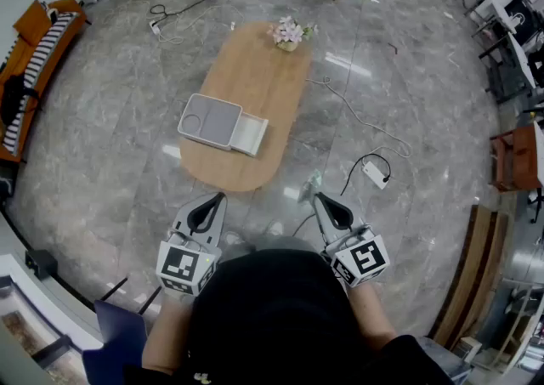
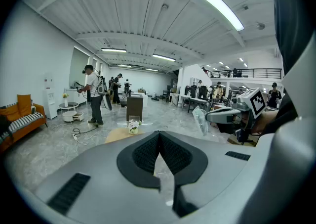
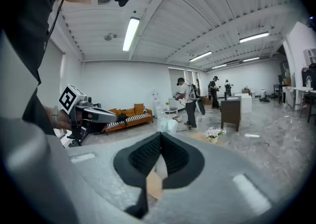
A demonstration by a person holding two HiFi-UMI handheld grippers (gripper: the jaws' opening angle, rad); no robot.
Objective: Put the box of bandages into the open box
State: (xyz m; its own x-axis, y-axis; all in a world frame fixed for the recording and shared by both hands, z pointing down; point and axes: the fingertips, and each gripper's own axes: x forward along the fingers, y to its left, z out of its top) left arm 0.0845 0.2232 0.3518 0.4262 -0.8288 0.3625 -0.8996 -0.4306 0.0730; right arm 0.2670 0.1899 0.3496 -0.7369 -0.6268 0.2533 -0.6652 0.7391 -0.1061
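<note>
Left gripper (image 1: pixel 214 202) and right gripper (image 1: pixel 321 200): jaws together, empty, short of the tabletop (image 1: pixel 255 77); white box (image 1: pixel 252 135), likely the bandages, lies far ahead between them, long axis roughly near-far, touching the gray open box (image 1: pixel 210 121) on its right, marginally nearer the left gripper.

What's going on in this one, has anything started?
A person stands back from the oval wooden table, holding the left gripper and right gripper, both with jaws together and empty. The open box lies on the table, a flower pot at the far end. Nothing is being handled yet.
</note>
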